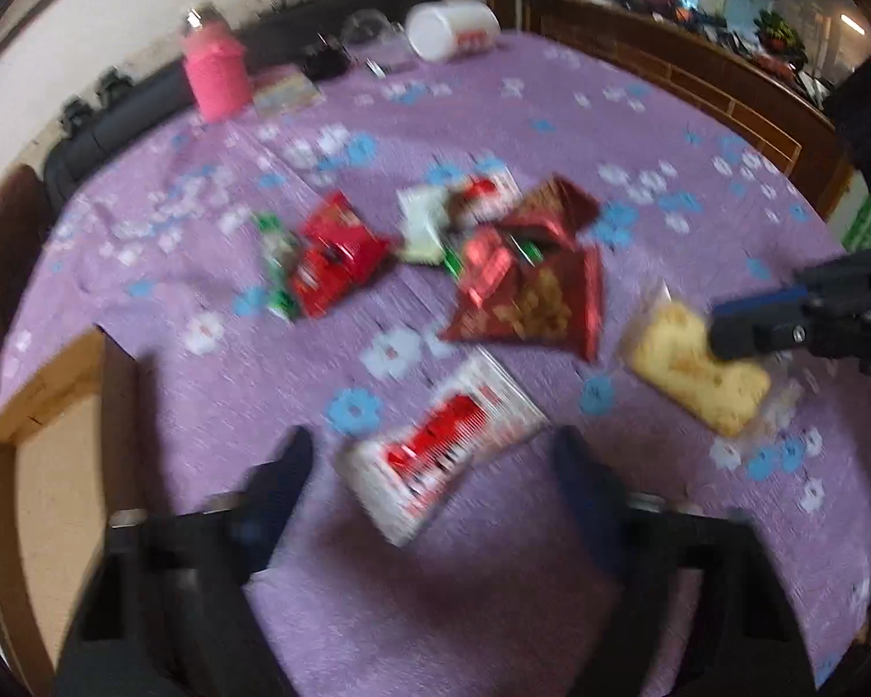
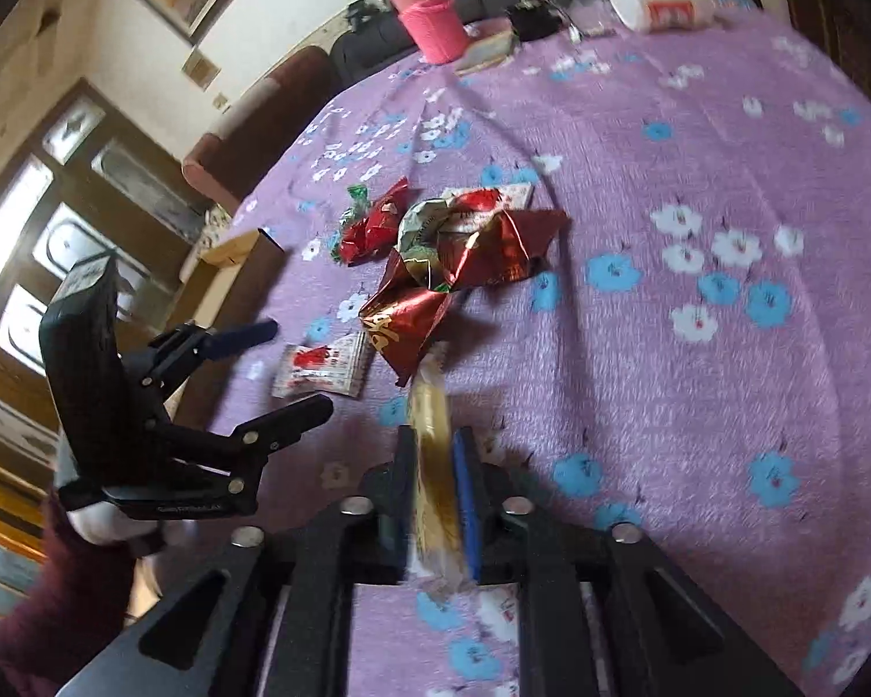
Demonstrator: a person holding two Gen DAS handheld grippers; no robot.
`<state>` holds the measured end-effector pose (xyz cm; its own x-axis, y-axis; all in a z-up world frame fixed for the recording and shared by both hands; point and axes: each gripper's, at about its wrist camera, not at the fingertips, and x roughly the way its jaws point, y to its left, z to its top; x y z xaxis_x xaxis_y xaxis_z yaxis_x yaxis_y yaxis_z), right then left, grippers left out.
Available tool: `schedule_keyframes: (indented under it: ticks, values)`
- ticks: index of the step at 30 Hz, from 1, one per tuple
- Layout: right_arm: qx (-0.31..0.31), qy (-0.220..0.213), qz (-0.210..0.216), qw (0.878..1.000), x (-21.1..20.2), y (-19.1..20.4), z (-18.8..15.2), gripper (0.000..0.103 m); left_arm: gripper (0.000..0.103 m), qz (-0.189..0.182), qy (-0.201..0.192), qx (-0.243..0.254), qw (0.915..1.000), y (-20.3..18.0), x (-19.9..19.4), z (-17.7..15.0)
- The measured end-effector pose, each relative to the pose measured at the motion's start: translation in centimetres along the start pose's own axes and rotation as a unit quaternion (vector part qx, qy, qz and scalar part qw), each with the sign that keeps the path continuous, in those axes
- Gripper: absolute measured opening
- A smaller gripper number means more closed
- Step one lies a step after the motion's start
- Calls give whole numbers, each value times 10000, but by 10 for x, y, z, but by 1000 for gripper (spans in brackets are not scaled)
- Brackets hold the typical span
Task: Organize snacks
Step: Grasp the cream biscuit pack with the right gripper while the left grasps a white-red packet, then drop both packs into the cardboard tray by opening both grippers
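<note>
Starting at the left edge of the left wrist view, a cardboard box (image 1: 46, 389) is seen beside the desk (image 1: 551, 610), which is covered by a purple cloth with blue and white flowers. Far back on that cloth stand a pink bottle (image 1: 215, 72) and, further right, a white tub (image 1: 453, 29) lying on its side. Nearer the middle a heap of snacks is spread out — a small red packet (image 1: 337, 258) with a green-and-white wrapper just beside it, then a large dark red bag (image 1: 528, 284) with a picture of golden pieces on it. Below these, a white and red packet (image 1: 441, 447) lies flat on the cloth between the tips of the left claw (image 1: 429, 464); the fingers (image 1: 284, 464) stand apart on either side of it, and no pressing contact is shown, though heavy blur leaves the exact gap unclear. To the right, a clear-wrapped yellow cake (image 1: 697, 372) is clamped in the right claw (image 1: 720, 331), which enters from the right edge.

In the right wrist view the same cake is seen edge-on, gripped between the two pads of that claw and lifted clear of the cloth — the white and red packet and the dark red bag lie beyond it, with the left claw at the far left over the desk edge.
</note>
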<state>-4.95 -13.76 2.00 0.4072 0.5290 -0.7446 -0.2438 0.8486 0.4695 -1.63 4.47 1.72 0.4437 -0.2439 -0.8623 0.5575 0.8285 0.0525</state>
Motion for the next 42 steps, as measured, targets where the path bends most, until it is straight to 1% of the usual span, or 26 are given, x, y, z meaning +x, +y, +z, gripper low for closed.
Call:
schedule_keyframes:
  ticks: [1,2,3,6,8,9,10,11,12,14,15,16,17,18,19,20,22,24,25,28,30,31,33,36,39,42]
  values:
    - [-189,-58,-188,9996,0,7,0,53,34,-68,33,4,10000,-1,1,-2]
    - [-305,-89,-277,9991,1,11,0,69,30,-117,31,13,9999,-3,-1,-3]
    - [-439,-119,-357,9983,3,17,0,72,29,-90,39,35,9999,-4,-2,-4]
    - [-707,-79,-672,9952,14,32,-1,72,28,-45,39,29,10000,-8,-2,-7]
    - [-808,-46,-923,9924,20,32,-6,72,29,-36,11,-24,10000,-8,-3,-8]
    - [-821,-17,-1027,9913,23,33,-9,72,36,-29,-15,-72,10000,-7,-3,-8]
    - [-815,9,-1142,9901,26,33,-9,72,49,-2,-37,-137,9999,-5,-2,-6]
    - [-794,68,-1280,9886,30,33,-12,71,55,29,-61,-168,9998,-5,-1,-5]
    - [-830,-2,-1369,9871,29,35,-14,71,63,75,-98,-187,9997,-6,1,-4]
    - [-858,-3,-1549,9842,29,37,-18,71,65,121,-143,-147,9997,-12,6,-2]
    - [-879,-12,-1615,9829,30,38,-20,69,65,126,-218,-139,9996,-15,6,-2]
    - [-944,-47,-1766,9797,30,41,-24,54,62,128,-255,-137,9995,-17,7,-1]
    - [-1051,-78,-2001,9741,29,44,-27,36,55,94,-271,-173,9994,-18,7,-1]
    - [-1125,-107,-2078,9716,28,46,-29,36,30,8,-284,-223,9993,-18,5,0]
    - [-1102,-87,-2013,9733,28,46,-31,36,13,84,-284,-229,9993,-19,3,0]
    - [-1078,-101,-2005,9737,26,46,-33,36,13,138,-282,-230,9992,-18,2,-1]
    - [-1040,-124,-1978,9746,23,46,-36,36,13,2,-360,-392,9986,-12,-7,-6]
    - [-917,-182,-1688,9812,15,48,-38,36,13,-135,-501,-669,9964,1,-23,-15]
    - [-906,-227,-1602,9827,10,52,-39,36,13,-215,-570,-804,9949,7,-31,-19]
    - [-1027,-381,-1428,9837,-1,74,-34,36,13,-394,-841,-1340,9866,37,-65,-40]
    - [-1101,-444,-1148,9863,-6,94,-29,36,13,-365,-1009,-1648,9805,58,-87,-55]
    - [-1158,-461,-982,9873,-7,105,-26,36,13,-306,-1109,-1852,9760,74,-102,-65]
    - [-1301,-455,-626,9885,-2,133,-19,36,13,-196,-1201,-2092,9703,97,-119,-80]
    - [-1491,-323,-98,9883,16,175,-5,36,13,297,-1221,-2358,9636,133,-139,-100]
    - [-1709,-179,313,9846,46,224,8,37,13,603,-1037,-2614,9577,165,-141,-118]
    - [-1679,132,638,9837,88,260,22,37,13,785,-820,-2836,9522,190,-130,-132]
